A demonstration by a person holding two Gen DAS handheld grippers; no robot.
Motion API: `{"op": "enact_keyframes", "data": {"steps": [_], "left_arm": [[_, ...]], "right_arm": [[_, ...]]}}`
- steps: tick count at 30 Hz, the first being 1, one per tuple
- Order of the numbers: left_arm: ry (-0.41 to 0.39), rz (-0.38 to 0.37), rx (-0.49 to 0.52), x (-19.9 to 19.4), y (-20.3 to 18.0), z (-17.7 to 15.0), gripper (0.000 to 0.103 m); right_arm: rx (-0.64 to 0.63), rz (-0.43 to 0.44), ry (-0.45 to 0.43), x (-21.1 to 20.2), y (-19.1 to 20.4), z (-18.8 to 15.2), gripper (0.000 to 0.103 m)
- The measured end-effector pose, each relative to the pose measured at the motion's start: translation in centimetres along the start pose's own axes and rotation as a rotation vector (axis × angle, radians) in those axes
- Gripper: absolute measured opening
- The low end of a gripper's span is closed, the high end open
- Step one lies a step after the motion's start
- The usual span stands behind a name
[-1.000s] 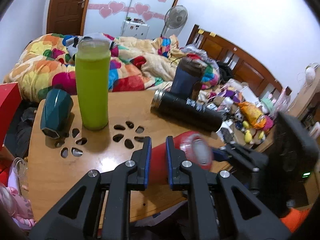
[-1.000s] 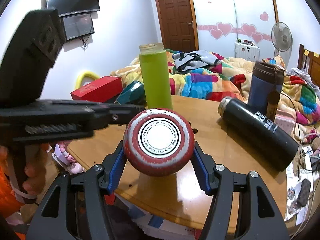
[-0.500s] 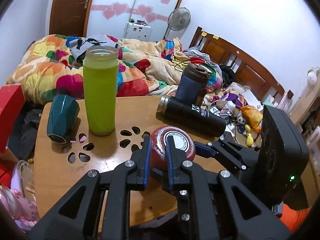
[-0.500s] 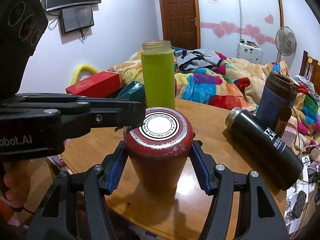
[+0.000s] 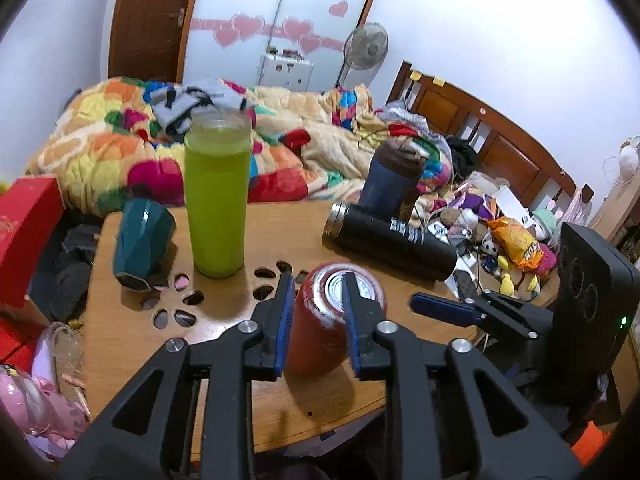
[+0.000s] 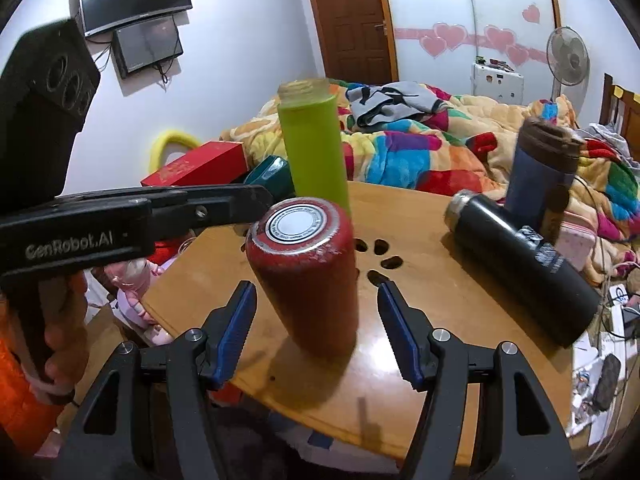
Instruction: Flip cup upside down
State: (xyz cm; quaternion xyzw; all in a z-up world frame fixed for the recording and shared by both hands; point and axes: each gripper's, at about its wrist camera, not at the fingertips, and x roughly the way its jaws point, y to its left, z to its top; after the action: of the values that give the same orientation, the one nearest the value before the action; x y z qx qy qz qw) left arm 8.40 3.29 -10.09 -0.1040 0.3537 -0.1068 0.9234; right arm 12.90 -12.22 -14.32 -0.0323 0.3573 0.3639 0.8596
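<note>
The red cup [image 6: 304, 276] stands upside down on the counter [image 6: 440, 300], its labelled base facing up, so I judge the flip done and this is the letting-go step. My right gripper [image 6: 316, 332] is spread wide, its pads clear of the cup on both sides and holding nothing. My left gripper [image 5: 316, 320] brackets the cup closely, though I cannot tell if it grips; next I ease both straight back without nudging it.
</note>
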Motion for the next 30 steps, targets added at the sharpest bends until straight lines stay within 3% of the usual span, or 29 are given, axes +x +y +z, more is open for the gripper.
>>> {"op": "enact_keyframes", "data": {"steps": [4,8,13,15,17,24,30], "left_arm": [[-0.086,0.050,0.034,-3.0,-1.2,0.6,0.049],[-0.153,0.081,0.065,-5.6,-2.4,1.3,0.060],[-0.226,0.124,0.103,-8.2,-4.1,1.7,0.074],[-0.256,0.141,0.109,-9.2,-4.6,1.6,0.091],[-0.296,0.163,0.112,-10.1,-5.1,1.5,0.099],[-0.403,0.231,0.140,-12.3,-6.5,1.1,0.103],[-0.403,0.231,0.108,-12.3,-6.2,0.8,0.103]], "right_arm": [[0.016,-0.020,-0.045,-3.3,-0.6,0.7,0.060],[0.033,-0.059,-0.126,-6.8,-0.9,1.9,0.079],[0.044,-0.106,-0.238,-11.0,-0.8,3.5,0.084],[0.048,-0.127,-0.277,-12.5,-0.7,4.0,0.089],[0.053,-0.140,-0.308,-13.7,-0.5,4.2,0.100],[0.059,-0.199,-0.377,-16.3,0.5,4.5,0.103],[0.054,-0.234,-0.380,-16.3,0.7,4.1,0.103]]}}
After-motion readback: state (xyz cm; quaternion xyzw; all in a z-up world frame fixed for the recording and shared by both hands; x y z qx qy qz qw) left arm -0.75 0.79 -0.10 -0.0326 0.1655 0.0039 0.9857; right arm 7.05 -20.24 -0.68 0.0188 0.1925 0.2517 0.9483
